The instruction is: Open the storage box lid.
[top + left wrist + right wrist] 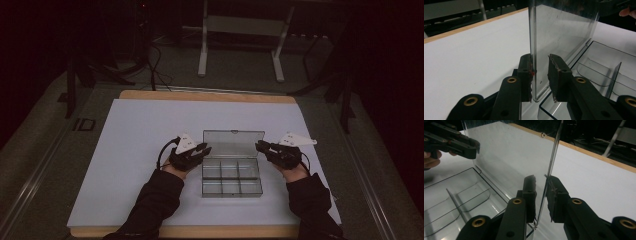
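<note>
The clear box's lid (233, 143) stands upright near the counter's front edge; both claws, left (540, 75) and right (541, 195), straddle its side edges, apart, seemingly unclamped; compartments empty.

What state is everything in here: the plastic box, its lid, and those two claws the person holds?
Clear plastic box: open, compartments empty.
Lid: raised, standing upright.
Left claw: open, jaws either side of the lid's edge, one pad touching it.
Right claw: open, jaws either side of the lid's other edge, not clamped.
</note>
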Tool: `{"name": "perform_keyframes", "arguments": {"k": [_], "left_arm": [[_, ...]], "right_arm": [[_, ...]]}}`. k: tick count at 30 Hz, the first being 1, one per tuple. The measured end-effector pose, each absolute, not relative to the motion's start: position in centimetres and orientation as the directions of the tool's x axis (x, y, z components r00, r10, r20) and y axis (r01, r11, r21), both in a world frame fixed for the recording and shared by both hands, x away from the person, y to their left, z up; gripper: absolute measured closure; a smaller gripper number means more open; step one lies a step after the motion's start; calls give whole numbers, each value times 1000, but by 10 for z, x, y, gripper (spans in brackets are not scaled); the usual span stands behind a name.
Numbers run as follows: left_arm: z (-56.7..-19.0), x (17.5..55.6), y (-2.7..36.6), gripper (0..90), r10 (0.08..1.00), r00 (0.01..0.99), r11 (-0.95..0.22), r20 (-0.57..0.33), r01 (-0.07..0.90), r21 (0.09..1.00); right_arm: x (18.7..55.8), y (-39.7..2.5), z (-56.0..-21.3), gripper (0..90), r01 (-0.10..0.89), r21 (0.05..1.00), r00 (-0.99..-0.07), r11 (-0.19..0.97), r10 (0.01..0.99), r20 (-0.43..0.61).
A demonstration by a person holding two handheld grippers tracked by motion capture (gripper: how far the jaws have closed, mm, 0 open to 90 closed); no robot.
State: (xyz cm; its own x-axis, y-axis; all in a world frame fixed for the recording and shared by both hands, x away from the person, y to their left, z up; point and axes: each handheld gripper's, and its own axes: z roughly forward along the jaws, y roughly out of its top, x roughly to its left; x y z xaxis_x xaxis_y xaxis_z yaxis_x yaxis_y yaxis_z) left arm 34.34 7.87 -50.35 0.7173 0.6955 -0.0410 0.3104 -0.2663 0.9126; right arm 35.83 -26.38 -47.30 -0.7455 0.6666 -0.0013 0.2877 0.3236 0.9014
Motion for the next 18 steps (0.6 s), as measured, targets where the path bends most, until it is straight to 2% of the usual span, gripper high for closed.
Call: {"name": "perform_keyframes", "arguments": {"k": [18], "left_arm": [[-514, 348, 80, 747, 723, 687, -241, -78, 356, 903]], "right_arm": [[368, -256, -489, 740, 350, 877, -706, 329, 708, 16]]}}
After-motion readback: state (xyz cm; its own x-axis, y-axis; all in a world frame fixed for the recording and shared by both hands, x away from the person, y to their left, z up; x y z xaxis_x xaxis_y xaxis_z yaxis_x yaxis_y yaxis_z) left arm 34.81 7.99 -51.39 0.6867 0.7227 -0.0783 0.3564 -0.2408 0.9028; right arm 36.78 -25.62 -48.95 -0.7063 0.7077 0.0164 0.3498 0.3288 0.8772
